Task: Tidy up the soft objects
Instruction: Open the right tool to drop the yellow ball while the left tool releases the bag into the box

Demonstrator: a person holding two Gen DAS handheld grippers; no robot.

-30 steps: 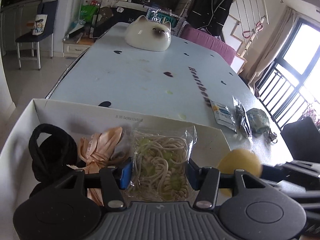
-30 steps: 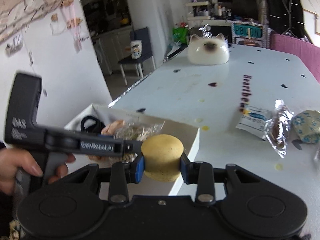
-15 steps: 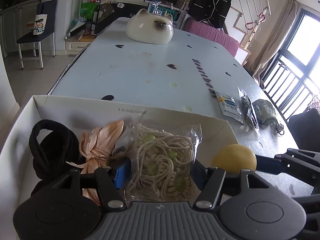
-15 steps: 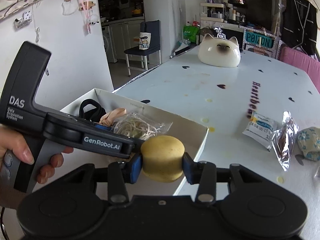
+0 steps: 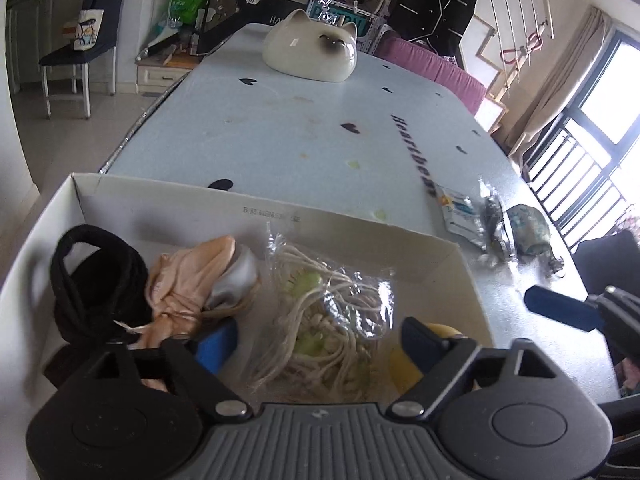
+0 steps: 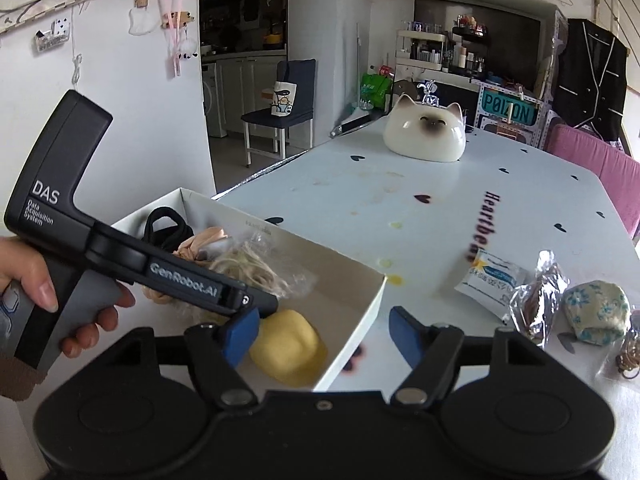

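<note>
Soft objects are split between the white box (image 5: 256, 216) and the counter (image 6: 400, 200) beyond it. Nearest, the yellow sponge (image 6: 288, 346) lies in the box's near right corner, just ahead of the left blue pad of the right tongs (image 6: 320, 336), which are spread wide and grip nothing; the box's right wall runs up between their pads. It looks light and springy, likely to squash and rebound, so a gentle squeeze across its middle would suit it. The left tongs (image 5: 316, 340) are also released, pads wide apart, hovering low over the box with the clear bag of cream cords (image 5: 328, 320) lying loose between them, not pinched as far as I can tell. That bag looks slippery and crinkly; I would take it by the bunched cords inside rather than the film edge. Left of the left tongs' blue pad sits the peach cloth bundle (image 5: 188, 280), limp and easy to gather at its tied waist, and further left the black band loops (image 5: 92, 280), floppy and best hooked through a loop. Ahead and to the right of the right tongs, outside the box, lie a white sachet (image 6: 492, 278), a shiny wrapped packet (image 6: 536, 300) touching it, and a blue floral pouch (image 6: 596, 312) just beside that; the pouch seems plump and yielding, best grasped across its belly. Far down the counter stands a cat-shaped ornament (image 6: 426, 134), hard-looking.
</note>
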